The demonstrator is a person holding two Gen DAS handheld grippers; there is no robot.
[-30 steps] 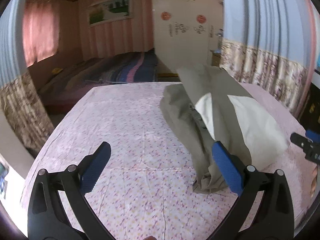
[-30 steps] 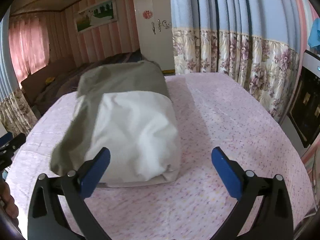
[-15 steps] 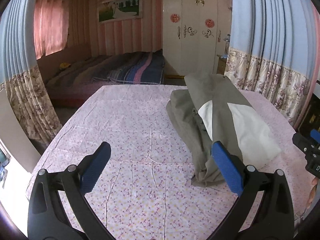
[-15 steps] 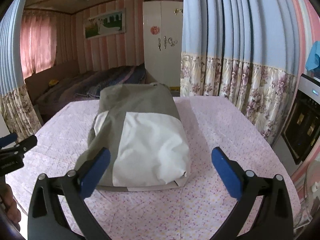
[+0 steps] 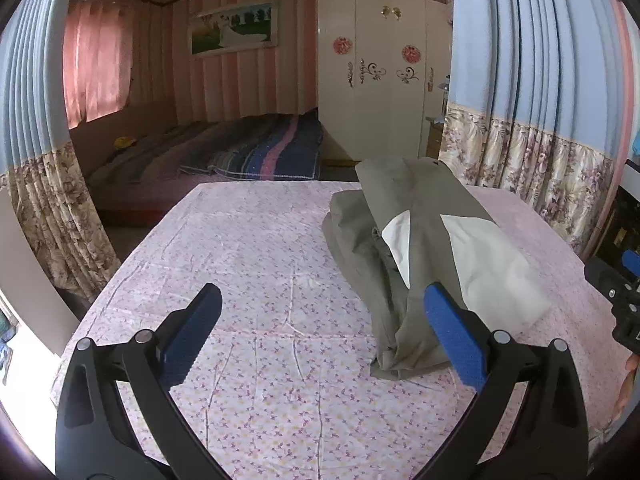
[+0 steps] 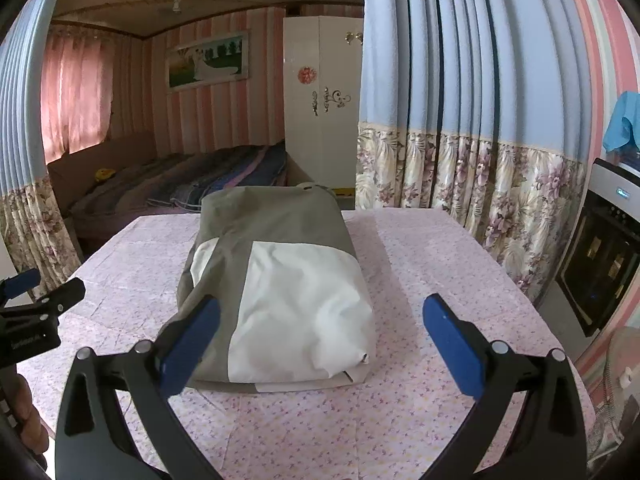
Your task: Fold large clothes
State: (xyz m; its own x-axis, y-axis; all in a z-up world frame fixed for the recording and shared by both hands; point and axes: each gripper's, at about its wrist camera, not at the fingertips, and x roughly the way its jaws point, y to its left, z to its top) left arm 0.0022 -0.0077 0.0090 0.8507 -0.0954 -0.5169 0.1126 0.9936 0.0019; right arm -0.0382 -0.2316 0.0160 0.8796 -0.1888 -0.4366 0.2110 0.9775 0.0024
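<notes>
A folded olive-grey garment [image 5: 404,240] with white lining panels lies lengthwise on a table covered by a pink floral cloth [image 5: 260,280]; in the right wrist view the garment [image 6: 280,276] lies in the middle of the table [image 6: 440,264]. My left gripper [image 5: 322,334] is open and empty, above the near table, left of the garment's near end. My right gripper [image 6: 320,340] is open and empty, held back above the garment's near end. Each gripper shows at the edge of the other's view.
Blue and floral curtains [image 6: 460,120] hang right of the table. A bed with a striped blanket [image 5: 248,152] and a white wardrobe [image 5: 376,80] stand beyond it. A dark oven-like appliance [image 6: 600,264] is at the far right.
Both grippers have pulled back and up from the garment. The garment lies still on the table and looks smaller in both views.
</notes>
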